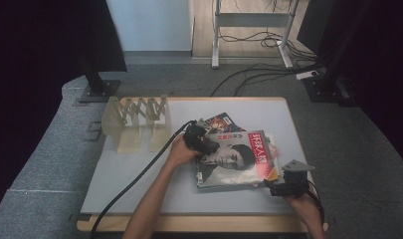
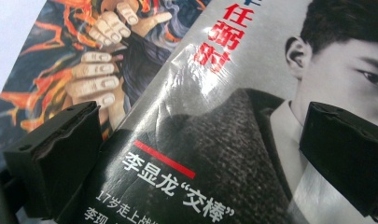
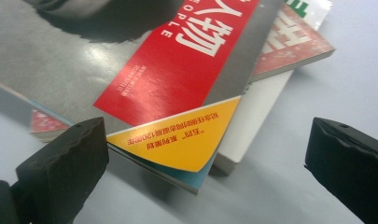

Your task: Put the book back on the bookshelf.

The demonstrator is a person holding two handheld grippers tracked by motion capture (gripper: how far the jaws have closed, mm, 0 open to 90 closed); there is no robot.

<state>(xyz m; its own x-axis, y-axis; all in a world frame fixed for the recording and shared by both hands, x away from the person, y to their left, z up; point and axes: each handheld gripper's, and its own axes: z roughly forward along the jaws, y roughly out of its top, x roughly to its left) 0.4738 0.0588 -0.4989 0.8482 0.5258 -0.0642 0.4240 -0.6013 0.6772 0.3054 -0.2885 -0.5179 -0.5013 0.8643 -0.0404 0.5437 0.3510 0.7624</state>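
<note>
Right gripper view: magazine (image 3: 144, 60) between jaws

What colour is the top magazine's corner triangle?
Yellow-orange, on the top magazine; clearest in the right gripper view.

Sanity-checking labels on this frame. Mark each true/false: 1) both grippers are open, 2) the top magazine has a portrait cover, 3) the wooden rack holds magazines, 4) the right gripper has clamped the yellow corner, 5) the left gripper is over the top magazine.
1) Both grippers are open. True: the left gripper and the right gripper each show jaws spread wide.
2) The top magazine has a portrait cover. True.
3) The wooden rack holds magazines. False: its slots are empty; the magazines lie stacked on the table.
4) The right gripper has clamped the yellow corner. False: the corner sits between the jaws, unclamped.
5) The left gripper is over the top magazine. True: its jaws straddle the cover.
</note>
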